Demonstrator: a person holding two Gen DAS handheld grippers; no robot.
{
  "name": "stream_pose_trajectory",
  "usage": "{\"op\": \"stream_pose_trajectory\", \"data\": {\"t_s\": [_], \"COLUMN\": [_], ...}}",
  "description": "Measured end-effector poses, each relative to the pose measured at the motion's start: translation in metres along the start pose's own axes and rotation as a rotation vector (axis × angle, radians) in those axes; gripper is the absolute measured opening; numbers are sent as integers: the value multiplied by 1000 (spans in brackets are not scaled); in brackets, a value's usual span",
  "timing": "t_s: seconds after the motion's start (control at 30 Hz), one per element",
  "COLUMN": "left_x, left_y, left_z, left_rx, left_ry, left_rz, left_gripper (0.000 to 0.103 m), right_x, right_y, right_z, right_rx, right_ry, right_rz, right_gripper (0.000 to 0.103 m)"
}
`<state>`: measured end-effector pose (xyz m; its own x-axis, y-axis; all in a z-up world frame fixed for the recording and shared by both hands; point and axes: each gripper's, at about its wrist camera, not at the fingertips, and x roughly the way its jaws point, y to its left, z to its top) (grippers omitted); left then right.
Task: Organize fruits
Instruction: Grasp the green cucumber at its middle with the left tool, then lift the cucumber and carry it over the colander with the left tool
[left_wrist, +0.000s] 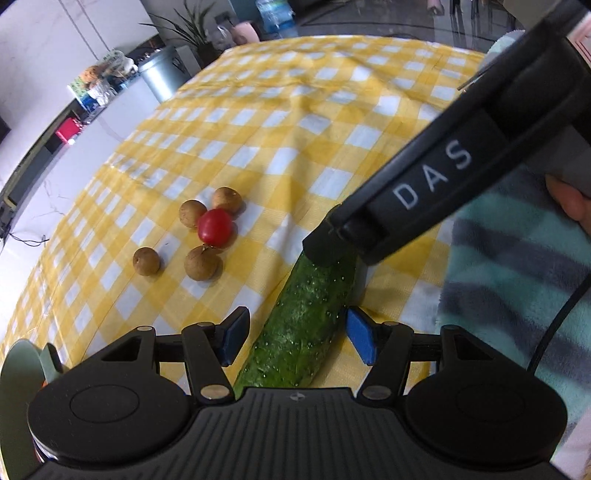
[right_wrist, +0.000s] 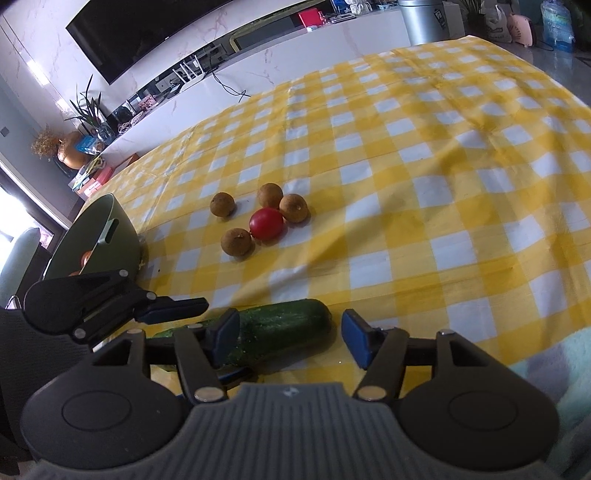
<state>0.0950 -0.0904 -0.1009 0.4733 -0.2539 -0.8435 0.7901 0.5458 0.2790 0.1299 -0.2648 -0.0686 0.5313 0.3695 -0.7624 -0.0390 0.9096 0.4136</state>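
A green cucumber (left_wrist: 303, 325) lies on the yellow checked cloth (left_wrist: 295, 110). My left gripper (left_wrist: 297, 332) is open and straddles its middle; the right pad is close to the skin and a gap shows at the left pad. A finger (left_wrist: 406, 195) of my right gripper comes in from the upper right, its tip on the cucumber's far end. In the right wrist view my right gripper (right_wrist: 288, 336) is open over the cucumber (right_wrist: 288, 325), whose end lies between the pads, clear of the right one. A red cherry tomato (left_wrist: 215, 227) (right_wrist: 266, 223) sits among several brown longans (left_wrist: 202, 263) (right_wrist: 237, 241).
A green basket (right_wrist: 99, 229) with a slot handle and orange fruit inside stands at the table's left edge, beside the left gripper's finger (right_wrist: 173, 308). A striped teal sleeve (left_wrist: 517, 277) fills the right side. A cabinet, plants and a metal bin lie beyond the table.
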Motion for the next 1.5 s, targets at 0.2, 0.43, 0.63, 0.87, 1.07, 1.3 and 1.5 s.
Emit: {"op": "stream_pose_trajectory", "data": {"t_s": [0.2, 0.43, 0.63, 0.87, 1.07, 1.3, 1.5], "left_x": [5, 10, 12, -1, -20, -39, -62], "left_y": [8, 8, 2, 4, 12, 26, 35], "left_z": [6, 15, 16, 8, -2, -16, -30], "left_rx": [-4, -32, -116, -212, -305, -460, -562], "left_ry": [41, 94, 92, 43, -17, -87, -155], "left_rz": [-73, -84, -9, 77, 147, 228, 281], "left_gripper": [58, 55, 52, 48, 45, 45, 44], "right_x": [2, 4, 2, -5, -7, -8, -8], "right_y": [0, 1, 0, -6, -8, -5, -3], "right_z": [1, 0, 0, 1, 2, 1, -1], "right_rx": [-4, -3, 2, 40, 62, 40, 25], "right_ry": [6, -2, -17, -61, -74, -74, -76], "right_rz": [5, 8, 10, 45, 63, 60, 48], "right_gripper": [60, 60, 60, 62, 63, 63, 63]}}
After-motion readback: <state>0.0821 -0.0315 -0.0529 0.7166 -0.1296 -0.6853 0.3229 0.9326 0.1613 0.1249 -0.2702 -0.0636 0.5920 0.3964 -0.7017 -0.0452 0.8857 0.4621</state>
